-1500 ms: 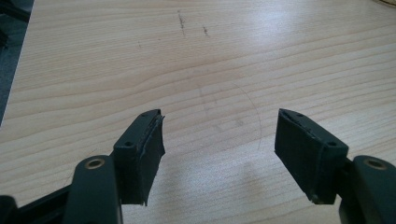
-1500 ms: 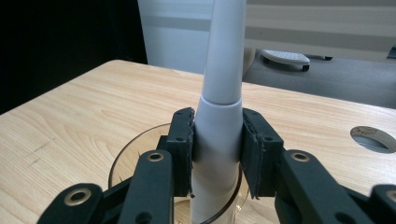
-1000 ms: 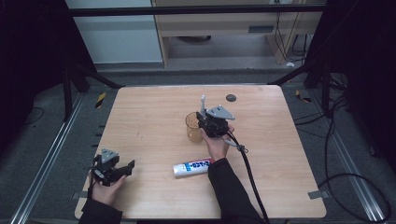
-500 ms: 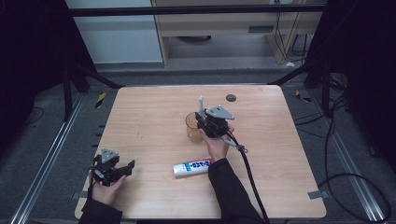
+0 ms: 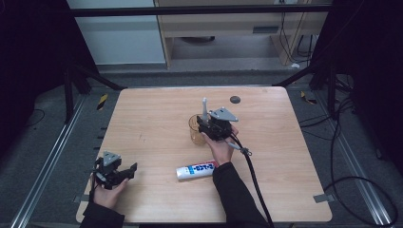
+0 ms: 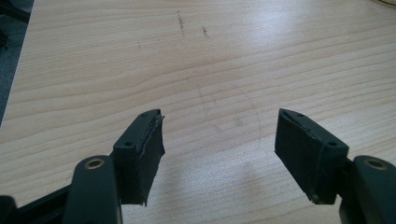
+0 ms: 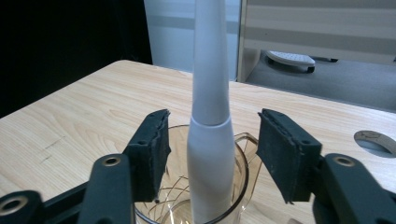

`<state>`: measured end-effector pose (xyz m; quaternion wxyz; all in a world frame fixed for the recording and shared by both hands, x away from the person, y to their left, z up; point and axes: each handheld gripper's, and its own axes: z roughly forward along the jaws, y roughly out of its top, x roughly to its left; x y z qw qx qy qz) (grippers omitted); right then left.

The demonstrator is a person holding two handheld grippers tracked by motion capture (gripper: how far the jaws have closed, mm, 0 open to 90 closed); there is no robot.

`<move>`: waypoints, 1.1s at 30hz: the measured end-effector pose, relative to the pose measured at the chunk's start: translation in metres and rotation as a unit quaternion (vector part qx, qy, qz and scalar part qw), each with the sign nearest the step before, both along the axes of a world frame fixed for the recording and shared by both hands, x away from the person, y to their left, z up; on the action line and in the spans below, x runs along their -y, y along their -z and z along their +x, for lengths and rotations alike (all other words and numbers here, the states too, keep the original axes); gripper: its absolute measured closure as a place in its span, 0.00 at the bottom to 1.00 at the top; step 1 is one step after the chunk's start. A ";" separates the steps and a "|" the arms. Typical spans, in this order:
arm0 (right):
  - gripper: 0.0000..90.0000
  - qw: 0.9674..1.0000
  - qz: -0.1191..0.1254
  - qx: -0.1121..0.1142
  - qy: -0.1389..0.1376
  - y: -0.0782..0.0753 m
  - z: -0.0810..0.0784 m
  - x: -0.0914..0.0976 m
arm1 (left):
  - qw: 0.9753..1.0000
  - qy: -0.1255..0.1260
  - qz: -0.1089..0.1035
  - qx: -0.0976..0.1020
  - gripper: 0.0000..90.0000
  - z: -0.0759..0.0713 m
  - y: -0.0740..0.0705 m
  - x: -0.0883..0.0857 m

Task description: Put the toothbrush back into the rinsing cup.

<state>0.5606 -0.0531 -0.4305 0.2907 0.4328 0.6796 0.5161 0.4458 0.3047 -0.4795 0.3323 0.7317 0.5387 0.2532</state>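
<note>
A clear amber cup (image 5: 194,133) stands near the table's middle. A white toothbrush-like handle (image 5: 205,108) stands upright in it. My right gripper (image 5: 204,124) is level with the cup's rim. In the right gripper view its jaws flank the white handle (image 7: 211,140) above the cup (image 7: 243,170) with a gap on each side. They have just been opening, so the right gripper (image 7: 212,144) is open. My left gripper (image 5: 129,170) rests at the front left. It is seen open over bare wood in the left gripper view (image 6: 219,149).
A white and blue toothpaste tube (image 5: 197,169) lies flat in front of the cup, beside the right forearm. A dark round grommet (image 5: 235,99) sits in the table near its far edge. The right gripper's cable (image 5: 252,171) trails toward the front edge.
The white handle stands a little straighter in the cup than a second ago. Both hands have kept their places.
</note>
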 end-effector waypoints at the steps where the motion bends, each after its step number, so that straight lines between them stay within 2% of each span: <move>1: 0.45 1.000 0.000 -0.001 -0.001 0.000 0.000 0.000 | 1.000 0.000 0.000 0.000 0.35 0.000 0.000 0.000; 7: 0.34 1.000 -0.008 -0.012 -0.007 -0.002 -0.002 -0.001 | 1.000 0.000 -0.001 0.001 0.35 0.000 0.000 0.000; 18: 0.25 0.999 -0.025 -0.026 -0.019 -0.012 -0.012 0.003 | 1.000 0.004 -0.002 0.001 0.37 0.000 -0.001 0.000; 25: 0.25 0.999 -0.025 -0.038 -0.028 -0.022 -0.022 0.013 | 1.000 0.007 -0.006 0.000 0.40 -0.001 -0.001 0.000; 33: 0.26 0.997 -0.050 -0.042 -0.035 -0.028 -0.041 0.030 | 1.000 0.014 -0.009 0.000 0.46 -0.001 -0.002 0.002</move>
